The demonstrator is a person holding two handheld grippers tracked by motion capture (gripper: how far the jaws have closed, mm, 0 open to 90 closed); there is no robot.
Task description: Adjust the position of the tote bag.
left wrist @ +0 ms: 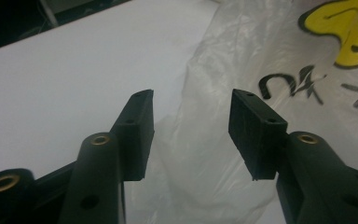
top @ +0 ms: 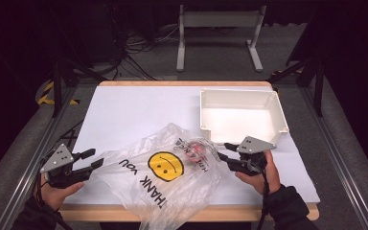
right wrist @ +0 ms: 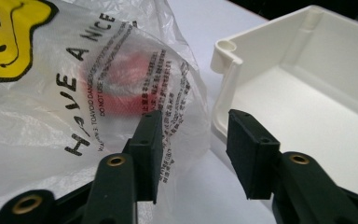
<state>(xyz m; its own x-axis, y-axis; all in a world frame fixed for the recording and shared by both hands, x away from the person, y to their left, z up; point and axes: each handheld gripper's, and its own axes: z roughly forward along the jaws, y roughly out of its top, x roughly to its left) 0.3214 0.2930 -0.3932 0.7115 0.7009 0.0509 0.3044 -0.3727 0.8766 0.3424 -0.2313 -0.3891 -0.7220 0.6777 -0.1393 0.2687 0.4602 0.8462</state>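
A clear plastic bag (top: 163, 167) with a yellow smiley face and black "THANK YOU" lettering lies crumpled at the table's front, hanging over the near edge. Something red (top: 199, 151) shows blurred through its right side, also seen as a red shape (right wrist: 121, 79) in the right gripper view. My left gripper (top: 96, 158) is at the bag's left edge, open, with the bag's film (left wrist: 261, 56) beneath the gap and its pads off it. My right gripper (top: 223, 150) is open at the bag's right edge, between the bag (right wrist: 51, 93) and a white bin, holding nothing.
A white open bin (top: 239, 91) stands at the table's back right, its near corner (right wrist: 223, 46) just ahead of my right gripper. The white tabletop (top: 134, 110) stretches bare at the back left. Black frame rails run along both sides of the table.
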